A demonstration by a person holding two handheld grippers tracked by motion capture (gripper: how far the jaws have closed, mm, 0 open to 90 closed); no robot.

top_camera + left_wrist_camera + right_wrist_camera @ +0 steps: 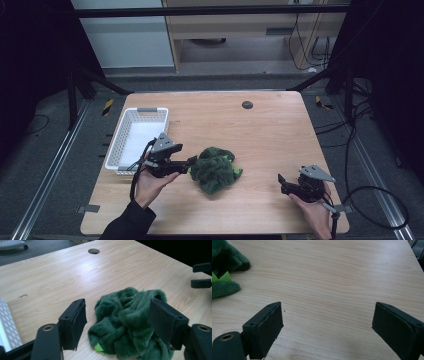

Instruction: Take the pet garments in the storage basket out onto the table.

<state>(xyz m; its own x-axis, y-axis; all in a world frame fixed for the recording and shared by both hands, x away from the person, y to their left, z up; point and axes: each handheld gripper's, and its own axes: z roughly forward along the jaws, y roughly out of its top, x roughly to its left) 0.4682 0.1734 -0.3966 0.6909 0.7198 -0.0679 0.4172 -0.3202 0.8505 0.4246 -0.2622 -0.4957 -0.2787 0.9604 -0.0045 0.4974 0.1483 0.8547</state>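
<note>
My left gripper (117,322) is unclenched, its jaws either side of the crumpled green plush cloth (130,322) on the bench (75,277), not pressing it. The white basket (136,137) sits just behind that gripper. My right gripper (327,327) hangs released over bare bench, the cloth well off to its left.

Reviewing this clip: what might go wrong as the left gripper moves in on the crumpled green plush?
1. The left gripper stands open around the crumpled dark green plush toy; closing here may pinch only a loose fold, so the rest could sag or slip.
2. The white perforated plastic basket sits close behind that hand; a swing could knock it.
3. The right gripper waits open, apart from the plush, giving no support.
</note>
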